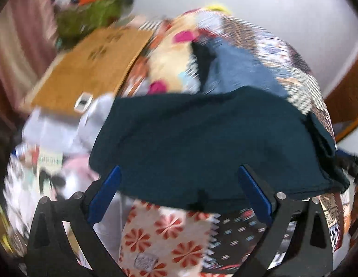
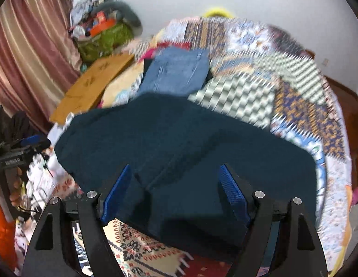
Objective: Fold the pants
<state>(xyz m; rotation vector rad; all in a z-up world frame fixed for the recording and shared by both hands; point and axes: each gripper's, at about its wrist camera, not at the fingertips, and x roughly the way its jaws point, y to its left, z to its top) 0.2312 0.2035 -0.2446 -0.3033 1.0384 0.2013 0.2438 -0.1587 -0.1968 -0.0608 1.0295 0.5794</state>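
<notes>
Dark teal pants [image 1: 213,138] [image 2: 179,138] lie folded in a broad bundle on a patchwork quilt [image 2: 294,106]. My left gripper [image 1: 179,170] hovers over the bundle's near edge, jaws wide apart, with no cloth pinched between the blue pads [image 1: 105,194]. In the right wrist view my right gripper [image 2: 175,169] stands open above the near part of the pants, its pads [image 2: 232,191] apart from the fabric. The left gripper's body [image 2: 21,150], held by a hand [image 2: 14,184], shows at the left edge of that view. Both views are motion-blurred.
Folded blue jeans [image 2: 176,71] [image 1: 236,69] lie on the quilt just beyond the teal pants. A flat brown cardboard sheet [image 2: 95,85] lies to the left. A green bag piled with clutter [image 2: 105,39] stands by a pink curtain [image 2: 28,46]. Wooden floor [image 2: 345,99] borders the right.
</notes>
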